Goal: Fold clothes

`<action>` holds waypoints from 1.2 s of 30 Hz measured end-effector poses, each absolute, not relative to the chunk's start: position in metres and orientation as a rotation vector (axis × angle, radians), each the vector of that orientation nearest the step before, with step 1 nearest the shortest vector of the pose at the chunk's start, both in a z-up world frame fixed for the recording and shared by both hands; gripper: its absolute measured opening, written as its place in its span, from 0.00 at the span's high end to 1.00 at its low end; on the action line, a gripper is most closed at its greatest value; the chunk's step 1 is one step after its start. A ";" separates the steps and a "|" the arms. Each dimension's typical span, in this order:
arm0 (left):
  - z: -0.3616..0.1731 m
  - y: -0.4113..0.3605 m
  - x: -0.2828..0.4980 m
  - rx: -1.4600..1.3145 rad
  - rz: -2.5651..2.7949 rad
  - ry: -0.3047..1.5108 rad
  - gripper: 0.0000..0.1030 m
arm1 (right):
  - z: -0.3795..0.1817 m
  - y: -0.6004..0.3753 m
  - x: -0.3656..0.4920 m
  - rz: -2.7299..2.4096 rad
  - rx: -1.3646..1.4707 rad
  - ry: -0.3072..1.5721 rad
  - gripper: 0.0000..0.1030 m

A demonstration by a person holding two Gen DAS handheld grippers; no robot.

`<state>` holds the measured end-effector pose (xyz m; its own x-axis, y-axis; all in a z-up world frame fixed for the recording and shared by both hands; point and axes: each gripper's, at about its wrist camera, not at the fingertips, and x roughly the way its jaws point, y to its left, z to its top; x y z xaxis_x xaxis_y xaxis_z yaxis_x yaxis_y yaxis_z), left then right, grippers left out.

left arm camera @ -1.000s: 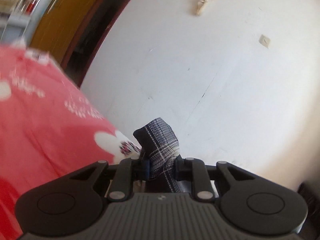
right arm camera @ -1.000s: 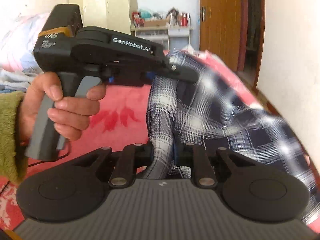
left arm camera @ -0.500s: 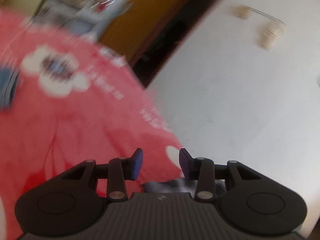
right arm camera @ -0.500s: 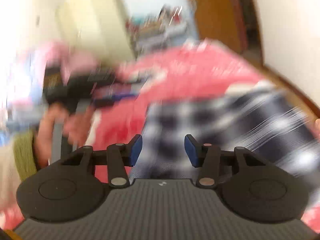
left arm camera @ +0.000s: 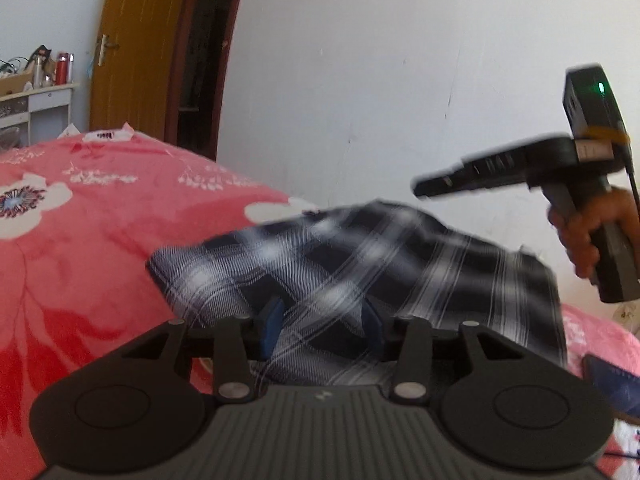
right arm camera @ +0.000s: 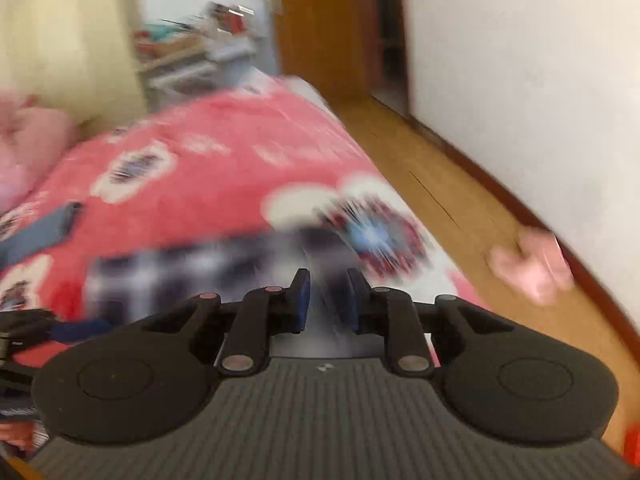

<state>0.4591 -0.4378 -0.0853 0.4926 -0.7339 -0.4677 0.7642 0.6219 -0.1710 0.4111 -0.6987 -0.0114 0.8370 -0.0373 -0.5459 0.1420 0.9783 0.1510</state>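
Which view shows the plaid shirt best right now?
Left wrist. The plaid shirt lies across the red bedspread, its checks and edges readable, just past the open left gripper. In the right wrist view it is only a motion-blurred dark and white smear beyond the open right gripper.

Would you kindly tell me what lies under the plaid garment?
The plaid garment lies on the red floral bedspread. Whatever else sits beneath its folds is covered.
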 end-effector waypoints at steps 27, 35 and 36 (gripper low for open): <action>-0.042 -0.456 0.365 0.333 -0.896 0.532 0.54 | -0.021 -0.679 0.289 -0.218 0.032 0.694 0.82; 0.015 -0.370 0.245 0.231 -0.803 0.476 0.07 | 0.004 -0.606 0.167 -0.172 0.099 0.562 0.41; 0.020 -0.359 0.229 0.211 -0.781 0.477 0.05 | 0.005 -0.593 0.158 -0.177 0.090 0.547 0.37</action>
